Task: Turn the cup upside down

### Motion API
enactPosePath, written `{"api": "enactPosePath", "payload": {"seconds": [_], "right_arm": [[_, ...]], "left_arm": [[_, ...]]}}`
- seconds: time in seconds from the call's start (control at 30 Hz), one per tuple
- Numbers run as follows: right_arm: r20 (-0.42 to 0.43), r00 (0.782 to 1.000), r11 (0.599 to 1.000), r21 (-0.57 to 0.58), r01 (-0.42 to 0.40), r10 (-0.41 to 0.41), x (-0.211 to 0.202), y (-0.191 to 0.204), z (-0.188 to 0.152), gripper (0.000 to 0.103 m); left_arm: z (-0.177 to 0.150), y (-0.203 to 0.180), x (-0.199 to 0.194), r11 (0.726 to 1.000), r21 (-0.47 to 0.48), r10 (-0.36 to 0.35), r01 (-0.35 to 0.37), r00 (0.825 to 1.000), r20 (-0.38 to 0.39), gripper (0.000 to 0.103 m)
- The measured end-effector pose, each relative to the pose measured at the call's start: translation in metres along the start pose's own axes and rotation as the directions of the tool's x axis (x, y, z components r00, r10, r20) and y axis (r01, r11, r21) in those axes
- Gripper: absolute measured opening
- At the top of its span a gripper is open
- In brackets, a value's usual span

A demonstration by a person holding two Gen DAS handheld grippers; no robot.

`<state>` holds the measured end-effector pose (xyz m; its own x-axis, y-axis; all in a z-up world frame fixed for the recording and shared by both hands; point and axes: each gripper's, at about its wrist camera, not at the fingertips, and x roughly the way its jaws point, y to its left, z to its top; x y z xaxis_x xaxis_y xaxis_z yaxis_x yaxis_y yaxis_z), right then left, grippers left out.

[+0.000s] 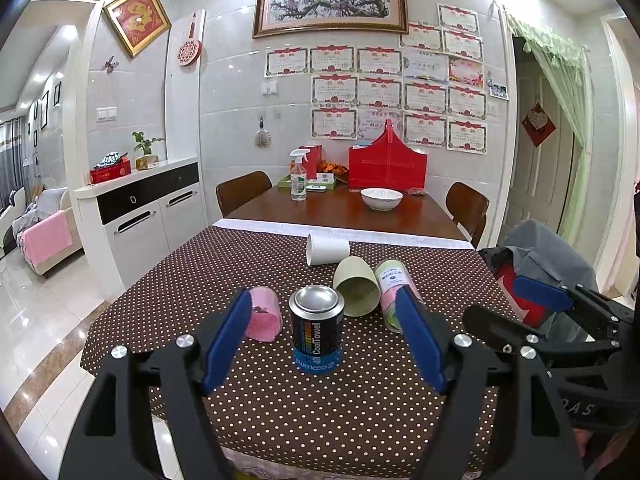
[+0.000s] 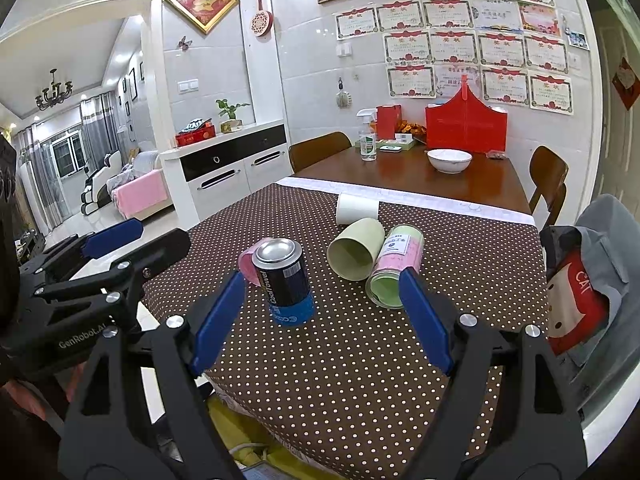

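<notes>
A dark "CoolTowel" can [image 1: 316,328] stands upside down on the polka-dot tablecloth [image 1: 280,408], between my left gripper's [image 1: 325,338] open fingers but apart from them. It also shows in the right wrist view [image 2: 286,282]. A pink cup [image 1: 264,317], a pale green cup [image 1: 357,291], a pink-and-green tube [image 1: 394,294] and a white cup [image 1: 327,249] lie on their sides behind it. My right gripper [image 2: 322,316] is open and empty, just short of the can, with the green cup [image 2: 355,253] and tube [image 2: 394,266] beyond.
Farther back on the wooden table stand a white bowl [image 1: 381,198], a spray bottle [image 1: 298,175] and a red bag [image 1: 387,166]. Chairs flank the table. A chair with a grey jacket [image 2: 592,280] is at the right. A white sideboard [image 1: 148,208] stands left.
</notes>
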<state>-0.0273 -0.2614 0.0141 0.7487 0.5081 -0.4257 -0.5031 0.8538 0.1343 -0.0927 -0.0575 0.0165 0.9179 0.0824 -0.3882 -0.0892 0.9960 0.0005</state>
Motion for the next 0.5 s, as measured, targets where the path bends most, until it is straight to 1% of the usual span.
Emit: {"api": "enactPosePath", "payload": {"seconds": [0.5], "right_arm": [[0.008,1.000,1.000,0.002,0.005,-0.005,-0.0015,0.0007,-0.0005,0.078]], "left_arm": [[-0.0012,-0.0004,0.0012,1.000,-0.008,0.004,-0.003,1.000,0.008,0.073]]}}
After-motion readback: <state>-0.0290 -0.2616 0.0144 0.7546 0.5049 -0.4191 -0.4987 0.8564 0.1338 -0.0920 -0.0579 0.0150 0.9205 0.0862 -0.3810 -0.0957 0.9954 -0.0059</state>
